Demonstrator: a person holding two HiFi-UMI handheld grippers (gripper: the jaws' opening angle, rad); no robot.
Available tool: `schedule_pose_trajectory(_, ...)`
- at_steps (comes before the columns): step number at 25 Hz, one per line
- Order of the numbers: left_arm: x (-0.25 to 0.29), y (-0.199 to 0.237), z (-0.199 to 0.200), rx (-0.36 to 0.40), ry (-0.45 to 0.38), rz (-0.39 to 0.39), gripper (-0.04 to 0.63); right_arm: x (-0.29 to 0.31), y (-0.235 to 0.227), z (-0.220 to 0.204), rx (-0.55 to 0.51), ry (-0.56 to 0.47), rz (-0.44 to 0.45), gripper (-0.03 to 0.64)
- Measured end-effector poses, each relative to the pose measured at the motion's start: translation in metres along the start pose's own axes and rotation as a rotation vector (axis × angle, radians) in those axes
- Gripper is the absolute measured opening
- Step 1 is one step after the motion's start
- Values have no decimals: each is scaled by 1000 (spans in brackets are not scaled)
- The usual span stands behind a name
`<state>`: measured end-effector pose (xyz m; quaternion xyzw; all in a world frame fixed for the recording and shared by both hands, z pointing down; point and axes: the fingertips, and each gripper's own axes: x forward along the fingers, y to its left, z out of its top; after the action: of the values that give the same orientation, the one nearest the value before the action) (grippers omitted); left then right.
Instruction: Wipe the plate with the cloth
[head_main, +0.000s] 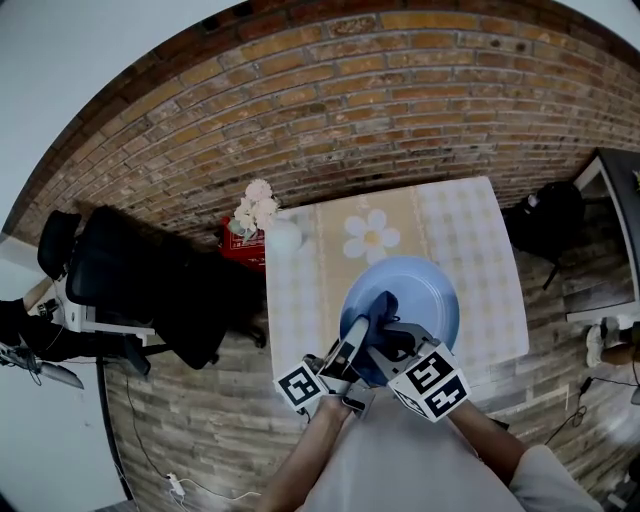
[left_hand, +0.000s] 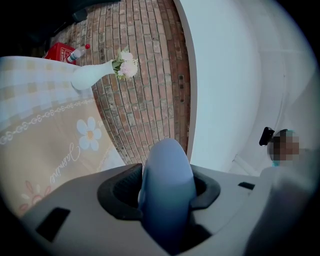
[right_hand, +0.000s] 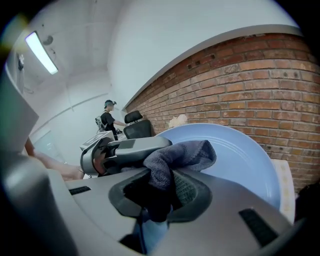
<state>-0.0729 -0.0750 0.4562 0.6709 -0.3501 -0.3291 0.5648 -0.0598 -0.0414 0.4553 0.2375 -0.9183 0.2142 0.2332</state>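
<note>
The left tool is clamped on the near rim of the blue plate, which it holds over the desk. A dark grey cloth lies against the plate's face, pinched in the right tool. Left of the plate, the tablecloth shows a daisy and cursive script that cannot be read.

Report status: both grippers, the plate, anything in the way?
Left gripper shut on blue plate rim. Right gripper shut on dark cloth, over plate face. White vase far back, clear.
</note>
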Motion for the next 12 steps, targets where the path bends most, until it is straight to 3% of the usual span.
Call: schedule_pose_trajectory(12,-16,1,-5,-18,-39,12,201,-2,-15,7,-48,-12,-105,100)
